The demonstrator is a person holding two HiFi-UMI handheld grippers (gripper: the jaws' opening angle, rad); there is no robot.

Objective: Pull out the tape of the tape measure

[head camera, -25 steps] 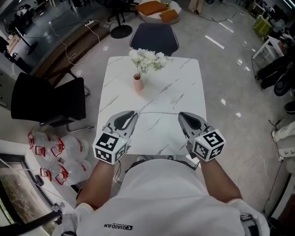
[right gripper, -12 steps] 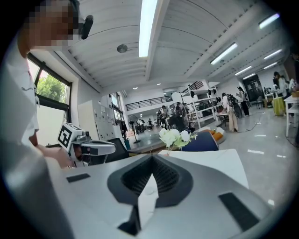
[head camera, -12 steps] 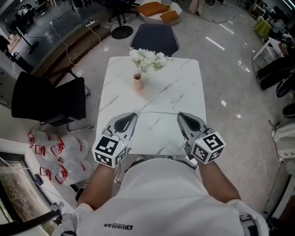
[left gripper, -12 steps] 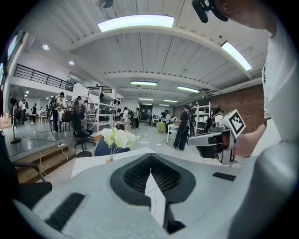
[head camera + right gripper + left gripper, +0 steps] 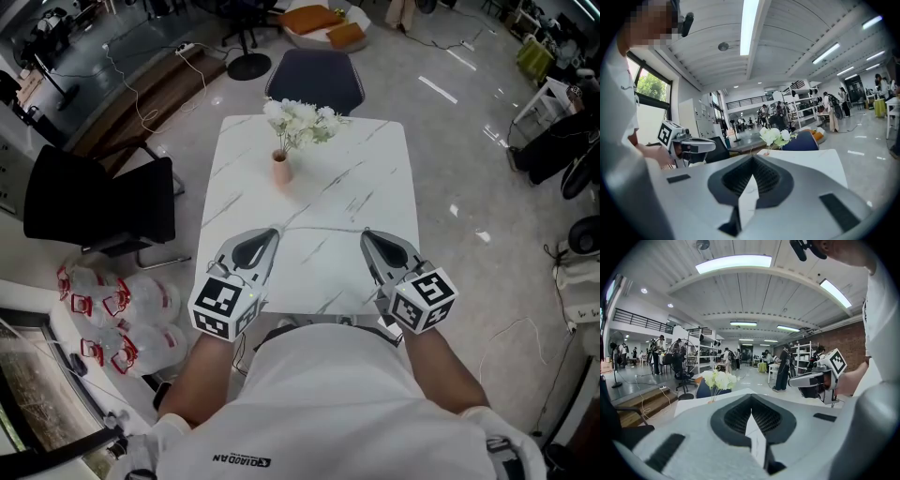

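The only bit of the tape measure I can make out is a thin, pale grey tape (image 5: 319, 227), and it's barely a hairline from the head view. It runs left to right across the near half of the white marble bench (image 5: 375, 150), bowing very slightly toward the far side in the middle. Its left end meets the tip of the left claw (image 5: 276, 231) and its right end the tip of the right claw (image 5: 365, 232). Both claws are pinched closed, but I can't tell if the ends are actually caught in them. The tape is too thin to show any markings, and I can't pick out the case.
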